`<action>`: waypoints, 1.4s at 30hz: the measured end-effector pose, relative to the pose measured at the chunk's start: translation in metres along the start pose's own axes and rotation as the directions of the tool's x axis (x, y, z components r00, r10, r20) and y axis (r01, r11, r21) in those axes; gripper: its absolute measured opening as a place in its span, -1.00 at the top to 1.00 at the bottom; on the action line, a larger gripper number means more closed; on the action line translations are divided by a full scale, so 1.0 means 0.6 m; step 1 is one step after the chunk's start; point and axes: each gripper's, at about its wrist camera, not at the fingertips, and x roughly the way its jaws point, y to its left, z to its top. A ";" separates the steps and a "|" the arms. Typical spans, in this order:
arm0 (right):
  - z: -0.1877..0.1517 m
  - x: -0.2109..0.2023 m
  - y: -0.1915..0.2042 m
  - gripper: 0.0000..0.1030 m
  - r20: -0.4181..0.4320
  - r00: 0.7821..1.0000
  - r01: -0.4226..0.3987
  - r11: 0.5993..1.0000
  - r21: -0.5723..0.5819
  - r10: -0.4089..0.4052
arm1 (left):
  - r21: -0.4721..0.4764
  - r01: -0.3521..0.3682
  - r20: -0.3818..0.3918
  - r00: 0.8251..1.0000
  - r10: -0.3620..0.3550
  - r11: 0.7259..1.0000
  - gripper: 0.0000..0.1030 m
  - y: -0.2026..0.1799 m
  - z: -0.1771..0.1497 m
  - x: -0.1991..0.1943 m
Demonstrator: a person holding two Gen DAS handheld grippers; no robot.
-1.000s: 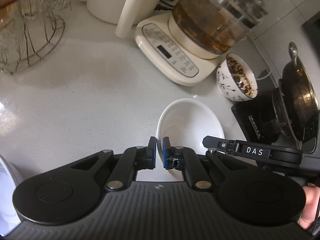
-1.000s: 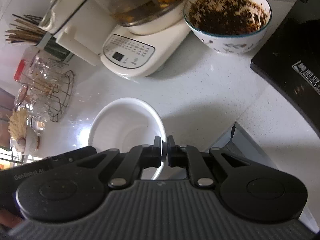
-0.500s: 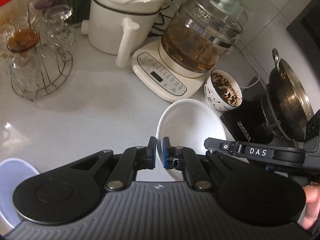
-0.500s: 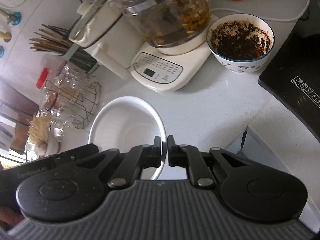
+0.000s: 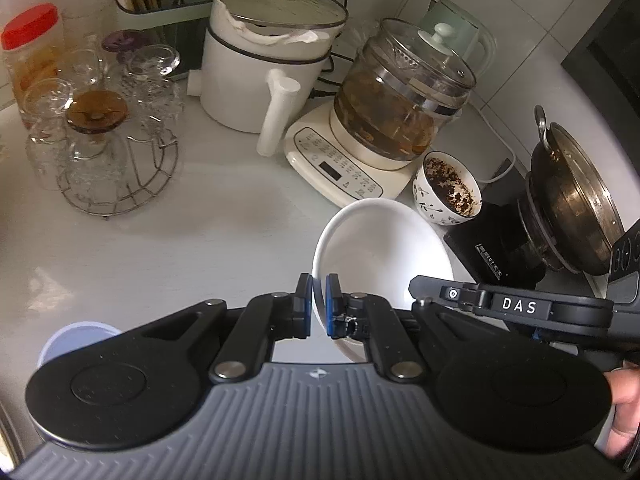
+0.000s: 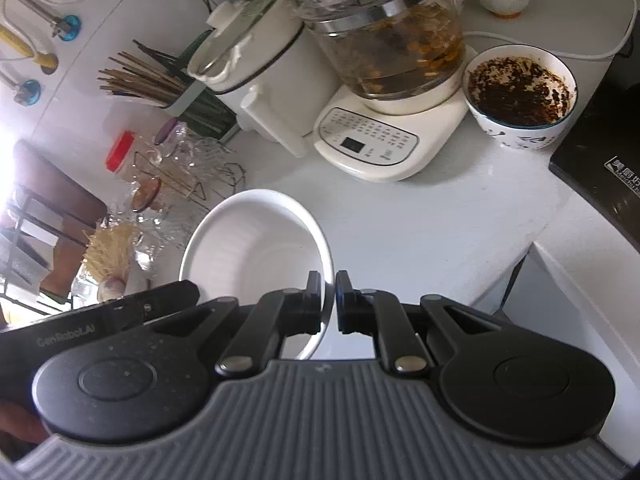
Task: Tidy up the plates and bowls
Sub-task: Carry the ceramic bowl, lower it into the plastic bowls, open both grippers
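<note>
two hand-held grippers are sharing one white bowl [image 5: 384, 248] above a crowded kitchen counter [image 5: 200, 232], each clenched on the rim from an opposite side. the left gripper [image 5: 318, 306] is pinching the rim edge nearest its camera, so the bowl is lying just ahead and to its right; the right gripper [image 6: 328, 300] is pinching the far side, with the bowl lying ahead and to its left. the bowl is tilting, its opening facing both cameras, and appears to be clear of the counter, though the gap underneath is hard to judge. neither hand is nearer, so any coming move looks to depend on both travelling together. a patterned bowl [image 6: 520, 96] of dark residue is sitting beside a glass kettle [image 5: 404, 112] on its cream base. "das" is readable on the right gripper's side in the left view, "genrobot.ai" faintly on the left gripper's body in the right view; the print on the black cooktop [image 6: 600, 152] is too partial to read.
</note>
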 end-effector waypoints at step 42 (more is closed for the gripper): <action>-0.047 0.134 0.246 0.77 -0.202 0.970 -0.194 0.934 -0.300 0.136 | -0.384 -0.103 0.113 0.981 0.157 0.918 0.85 0.253 -0.127 -0.164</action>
